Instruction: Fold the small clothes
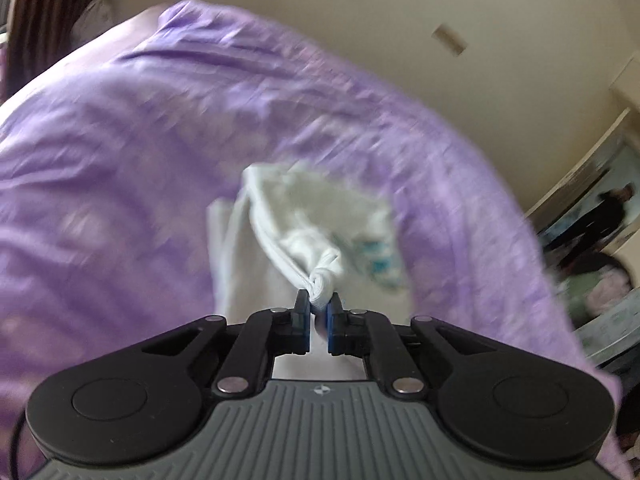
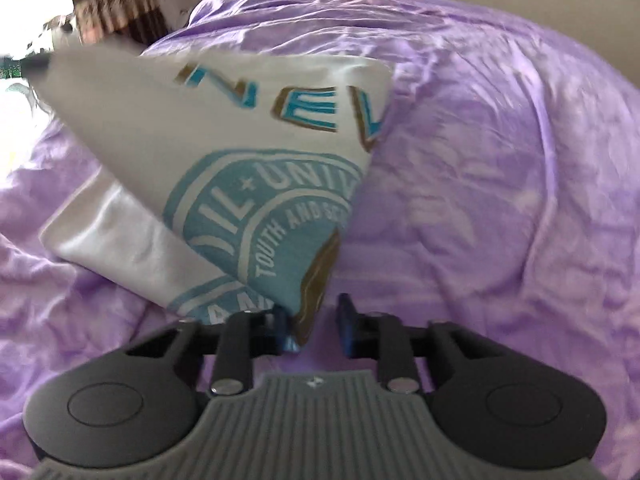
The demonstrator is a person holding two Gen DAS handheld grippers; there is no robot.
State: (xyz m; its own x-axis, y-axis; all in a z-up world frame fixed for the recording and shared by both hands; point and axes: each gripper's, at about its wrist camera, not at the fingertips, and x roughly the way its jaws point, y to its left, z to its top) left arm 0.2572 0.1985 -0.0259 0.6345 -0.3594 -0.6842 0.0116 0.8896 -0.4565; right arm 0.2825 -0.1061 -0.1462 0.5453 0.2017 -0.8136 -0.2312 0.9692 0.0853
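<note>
**Left jaws pinch the shirt, right jaws stand apart at its corner**

The left gripper (image 1: 319, 304) has its jaws pressed onto a bunched white edge of the small T-shirt (image 2: 224, 184), lifted over the purple bedsheet (image 2: 500, 168). Over on the right gripper (image 2: 316, 326), the jaws stand slightly apart: the printed corner hangs between them, touching one blue pad, clear of the other.

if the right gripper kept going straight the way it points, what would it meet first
Probably the white printed T-shirt, whose corner already hangs between the right gripper fingers; past it lies the crumpled purple bedsheet.
</note>
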